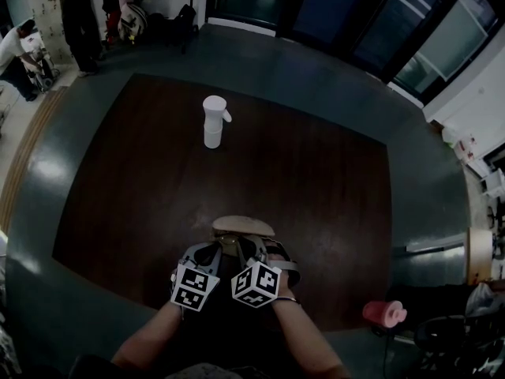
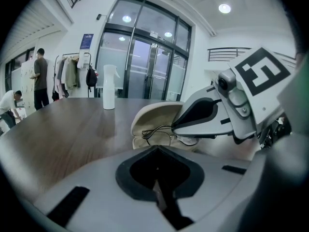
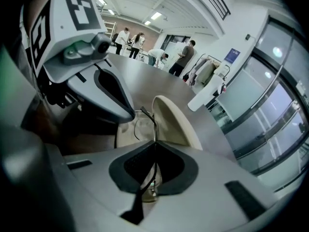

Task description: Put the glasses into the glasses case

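**Inspector:** Your right gripper [image 3: 154, 144] is clamped on the glasses [image 3: 153, 128] by the thin frame, and a lens shows between its jaws. The frame reaches forward over the open glasses case [image 3: 171, 122], whose lid stands up at the centre of the right gripper view.

**Operator:** And the left?

**Inspector:** Your left gripper [image 2: 155, 151] has its jaws together with nothing in them, just beside the case. In the head view both grippers sit at the lower centre of the table [image 1: 316, 180]. A white spray bottle [image 1: 213, 121] stands well apart, at upper centre. I cannot tell whether the glasses touch the case lining.
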`<move>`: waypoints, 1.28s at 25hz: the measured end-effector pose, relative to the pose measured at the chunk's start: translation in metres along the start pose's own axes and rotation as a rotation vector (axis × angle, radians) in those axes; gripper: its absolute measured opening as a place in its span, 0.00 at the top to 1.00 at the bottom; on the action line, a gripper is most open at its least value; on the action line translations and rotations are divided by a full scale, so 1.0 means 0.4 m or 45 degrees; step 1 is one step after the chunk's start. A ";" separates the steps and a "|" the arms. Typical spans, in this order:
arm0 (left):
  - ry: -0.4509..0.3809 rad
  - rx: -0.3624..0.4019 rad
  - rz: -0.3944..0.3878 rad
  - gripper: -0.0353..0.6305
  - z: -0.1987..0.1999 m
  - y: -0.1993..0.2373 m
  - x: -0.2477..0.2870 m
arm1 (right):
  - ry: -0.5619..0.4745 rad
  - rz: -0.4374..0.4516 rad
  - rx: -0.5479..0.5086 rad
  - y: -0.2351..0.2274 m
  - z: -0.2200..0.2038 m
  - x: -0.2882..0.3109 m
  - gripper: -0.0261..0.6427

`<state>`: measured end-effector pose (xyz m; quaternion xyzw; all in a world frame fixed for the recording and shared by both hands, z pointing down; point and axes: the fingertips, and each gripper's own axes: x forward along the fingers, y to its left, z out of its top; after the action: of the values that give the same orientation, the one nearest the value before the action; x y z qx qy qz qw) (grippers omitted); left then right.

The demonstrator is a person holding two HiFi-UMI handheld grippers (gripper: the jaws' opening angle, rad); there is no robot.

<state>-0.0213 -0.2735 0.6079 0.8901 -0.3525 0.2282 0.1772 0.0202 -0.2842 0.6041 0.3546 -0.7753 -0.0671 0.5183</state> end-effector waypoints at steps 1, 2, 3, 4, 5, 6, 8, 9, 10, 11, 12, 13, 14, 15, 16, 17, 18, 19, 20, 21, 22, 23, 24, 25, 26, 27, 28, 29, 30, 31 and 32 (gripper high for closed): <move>-0.001 0.000 -0.001 0.94 0.000 0.000 0.001 | 0.007 0.000 -0.005 -0.001 -0.003 0.005 0.97; -0.001 0.001 -0.003 0.94 0.000 0.000 0.003 | 0.012 0.003 -0.008 0.000 -0.006 0.010 0.97; 0.000 0.002 -0.004 0.94 0.000 -0.001 0.004 | 0.014 0.008 -0.011 0.002 -0.009 0.014 0.97; 0.000 0.004 -0.004 0.94 -0.001 -0.001 0.006 | 0.012 0.016 -0.016 0.005 -0.011 0.018 0.97; 0.001 0.007 -0.002 0.94 -0.001 0.000 0.007 | 0.008 0.025 -0.024 0.008 -0.011 0.019 0.97; 0.002 0.011 0.002 0.94 -0.001 0.002 0.007 | 0.003 0.036 -0.033 0.012 -0.009 0.020 0.97; 0.002 0.021 0.012 0.94 -0.004 0.007 0.008 | 0.000 0.061 -0.046 0.018 -0.006 0.019 0.97; 0.003 0.025 0.016 0.94 -0.005 0.010 0.009 | 0.001 0.075 -0.050 0.020 -0.005 0.019 0.97; 0.004 0.028 0.019 0.94 -0.003 0.013 0.009 | 0.004 0.086 -0.054 0.021 -0.004 0.021 0.97; 0.006 0.030 0.023 0.94 0.001 0.017 0.009 | 0.007 0.094 -0.057 0.022 -0.004 0.023 0.97; 0.007 0.030 0.025 0.94 0.003 0.020 0.009 | 0.008 0.099 -0.059 0.021 -0.005 0.026 0.97; 0.006 0.028 0.026 0.94 0.004 0.023 0.009 | 0.011 0.103 -0.059 0.022 -0.006 0.029 0.97; 0.005 0.026 0.025 0.94 0.004 0.024 0.009 | 0.013 0.106 -0.059 0.024 -0.008 0.032 0.97; 0.003 0.024 0.023 0.94 0.004 0.024 0.009 | 0.017 0.108 -0.060 0.026 -0.010 0.036 0.97; 0.002 0.022 0.022 0.94 0.003 0.024 0.008 | 0.019 0.109 -0.061 0.028 -0.012 0.039 0.97; 0.000 0.021 0.021 0.94 0.003 0.024 0.008 | 0.021 0.108 -0.061 0.028 -0.013 0.043 0.97; 0.000 0.020 0.021 0.94 0.003 0.024 0.009 | 0.021 0.106 -0.060 0.027 -0.013 0.046 0.97; -0.001 0.020 0.020 0.94 0.003 0.024 0.009 | 0.021 0.105 -0.056 0.026 -0.014 0.048 0.97; -0.001 0.020 0.020 0.94 0.003 0.025 0.010 | 0.021 0.107 -0.051 0.025 -0.014 0.049 0.97; -0.002 0.021 0.021 0.94 0.003 0.025 0.010 | 0.020 0.111 -0.044 0.025 -0.014 0.049 0.97; -0.002 0.022 0.021 0.94 0.003 0.026 0.010 | 0.019 0.118 -0.034 0.025 -0.013 0.049 0.97; -0.002 0.021 0.022 0.94 0.004 0.026 0.009 | 0.018 0.128 -0.022 0.026 -0.013 0.047 0.97; -0.001 0.021 0.022 0.94 0.004 0.027 0.010 | 0.016 0.137 -0.009 0.027 -0.012 0.046 0.97; -0.001 0.021 0.022 0.94 0.005 0.027 0.010 | 0.014 0.145 0.002 0.027 -0.012 0.045 0.97; -0.001 0.021 0.022 0.94 0.005 0.027 0.010 | 0.011 0.151 0.010 0.028 -0.011 0.043 0.97; -0.001 0.021 0.023 0.94 0.006 0.026 0.010 | 0.008 0.153 0.017 0.029 -0.010 0.041 0.97; -0.001 0.021 0.023 0.94 0.006 0.026 0.009 | 0.004 0.154 0.023 0.030 -0.008 0.037 0.97; -0.002 0.020 0.023 0.94 0.007 0.026 0.009 | -0.002 0.154 0.028 0.030 -0.005 0.034 0.97; -0.003 0.019 0.023 0.94 0.008 0.026 0.008 | -0.009 0.156 0.034 0.030 -0.002 0.030 0.96; -0.003 0.017 0.023 0.94 0.009 0.026 0.008 | -0.016 0.160 0.041 0.030 0.002 0.026 0.94; -0.003 0.016 0.022 0.94 0.010 0.026 0.008 | -0.022 0.164 0.046 0.030 0.005 0.024 0.91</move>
<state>-0.0253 -0.2843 0.6079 0.8885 -0.3588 0.2308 0.1691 0.0106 -0.2817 0.6162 0.3126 -0.8021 -0.0227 0.5084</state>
